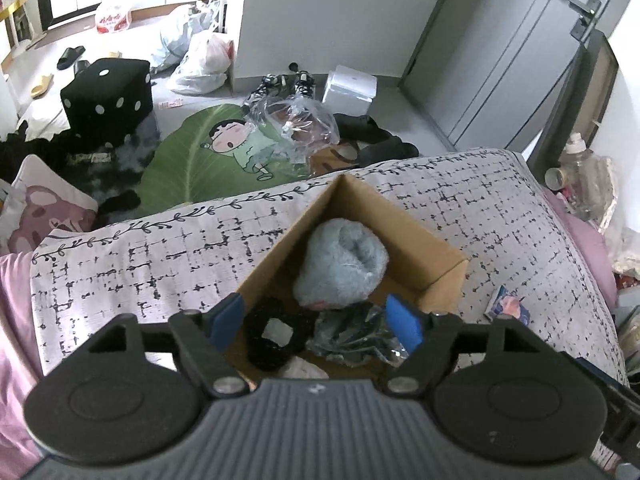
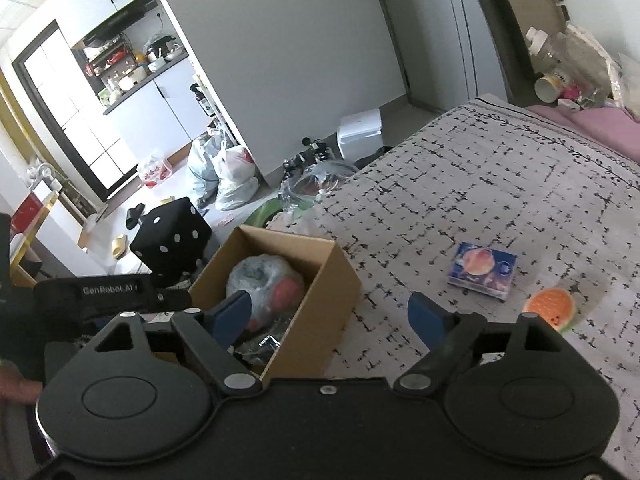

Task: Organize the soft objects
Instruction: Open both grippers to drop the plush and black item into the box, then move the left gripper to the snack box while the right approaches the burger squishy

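Soft objects: a fluffy blue-grey bundle point(image 1: 342, 262), a black scrunchie point(image 1: 272, 334) and a crinkled dark plastic packet point(image 1: 356, 338) lie inside the cardboard box point(image 1: 436, 264).
Box: open-topped, on the patterned bedspread point(image 1: 140, 264).
Left gripper point(image 1: 316, 324): fingers wide, empty, above the box's near end.
Right gripper point(image 2: 332, 316): fingers wide, empty, straddling the box's right wall.
Bedspread, right view: watermelon-slice toy point(image 2: 554, 308) at 3 o'clock, small printed packet point(image 2: 484, 272) at 2 o'clock of the box.

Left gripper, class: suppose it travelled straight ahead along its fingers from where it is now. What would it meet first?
Most likely the box's contents. The left gripper is open over the cardboard box, with a black fabric ring and a crinkled dark packet nearest its fingertips and the fluffy blue bundle just beyond. Depth is unclear.
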The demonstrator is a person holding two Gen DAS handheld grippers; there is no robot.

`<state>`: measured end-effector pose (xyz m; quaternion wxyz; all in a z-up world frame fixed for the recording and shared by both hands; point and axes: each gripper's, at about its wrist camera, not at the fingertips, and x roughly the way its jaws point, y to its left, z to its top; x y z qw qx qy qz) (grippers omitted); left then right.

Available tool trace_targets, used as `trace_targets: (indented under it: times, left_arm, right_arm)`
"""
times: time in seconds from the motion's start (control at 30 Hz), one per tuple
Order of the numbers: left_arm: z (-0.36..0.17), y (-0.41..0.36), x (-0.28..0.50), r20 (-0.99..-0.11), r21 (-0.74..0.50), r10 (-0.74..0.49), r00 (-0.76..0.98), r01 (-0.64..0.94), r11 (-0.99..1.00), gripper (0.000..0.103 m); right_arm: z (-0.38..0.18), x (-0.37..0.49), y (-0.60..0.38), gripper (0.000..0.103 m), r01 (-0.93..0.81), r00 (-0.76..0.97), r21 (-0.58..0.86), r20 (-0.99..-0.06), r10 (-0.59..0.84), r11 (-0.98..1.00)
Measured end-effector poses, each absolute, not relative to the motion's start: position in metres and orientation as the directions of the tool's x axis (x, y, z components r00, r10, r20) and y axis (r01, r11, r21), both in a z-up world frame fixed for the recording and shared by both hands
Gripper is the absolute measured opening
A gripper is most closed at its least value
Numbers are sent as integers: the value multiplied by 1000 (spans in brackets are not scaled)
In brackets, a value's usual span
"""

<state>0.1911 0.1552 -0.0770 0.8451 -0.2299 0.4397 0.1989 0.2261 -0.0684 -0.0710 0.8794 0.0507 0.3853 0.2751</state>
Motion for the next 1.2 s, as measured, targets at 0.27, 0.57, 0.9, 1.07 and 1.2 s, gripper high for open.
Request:
trace_targets:
  times: [0.27,0.57,0.9,1.07,1.2]
  left_arm:
    - [-69,124,197,-819,-200,110,563,-459,866,78]
    - [-57,79,211,-795,-198,63,603,-357,913,96]
    - [-49,29,226,-786,-144,74,614,-299,943,100]
    - [-51,10,237,-791,-119,78,607,-277,953,100]
    - [-56,-5,248,-795,-125,60,603,-260,957,100]
  right_arm:
    - [-65,229,-91,98,-395,585,297,-649,487,869]
    - [-61,232,-135,103,-324,636,281,-642,428,903]
    - [-63,240,-179,103,-248,657,303,-645,390,920]
    - [-69,246,-194,103,-216,655,322,-652,381,922]
    - [-71,250,-206,103,-202,661,331,-648,378,922]
